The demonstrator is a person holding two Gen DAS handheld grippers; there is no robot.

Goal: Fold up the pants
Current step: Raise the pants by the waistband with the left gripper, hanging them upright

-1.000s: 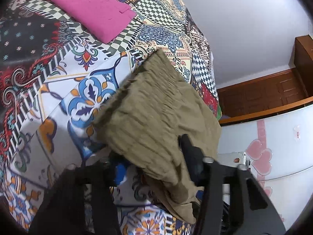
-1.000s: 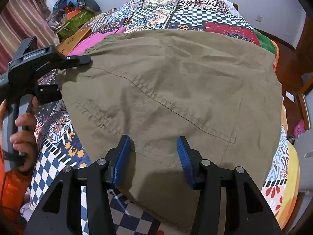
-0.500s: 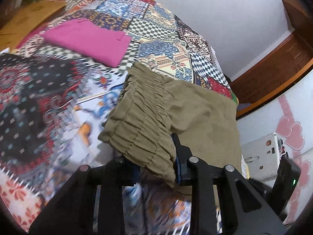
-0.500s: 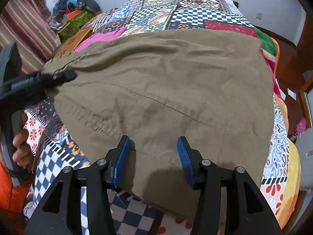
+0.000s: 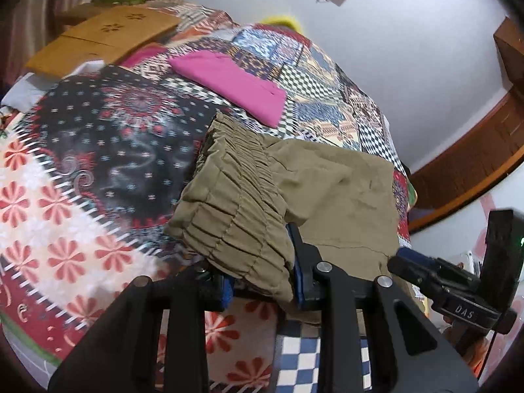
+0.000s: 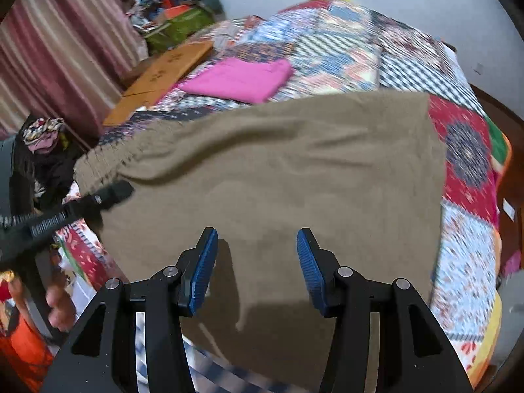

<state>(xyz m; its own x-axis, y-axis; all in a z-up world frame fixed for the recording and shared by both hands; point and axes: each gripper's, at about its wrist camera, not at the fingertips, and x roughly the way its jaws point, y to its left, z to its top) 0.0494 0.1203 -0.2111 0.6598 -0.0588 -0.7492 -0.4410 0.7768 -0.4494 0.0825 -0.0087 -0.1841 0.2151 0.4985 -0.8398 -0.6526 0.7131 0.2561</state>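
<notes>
Both grippers sit at the pants (image 6: 294, 177): left gripper (image 5: 262, 281) clamped on the gathered waistband (image 5: 235, 209), right gripper (image 6: 257, 262) jaws apart over flat cloth. Soft, light and floppy, I'd guess, so the thick waistband or a hem is the surest hold.

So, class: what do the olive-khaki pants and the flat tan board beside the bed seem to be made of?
Olive-khaki pants: matte woven cloth, probably cotton; soft creases and a gathered elastic waistband show.
Flat tan board: looks like corrugated cardboard, dull brown with printed flower marks; its edge is too blurred to confirm.
</notes>
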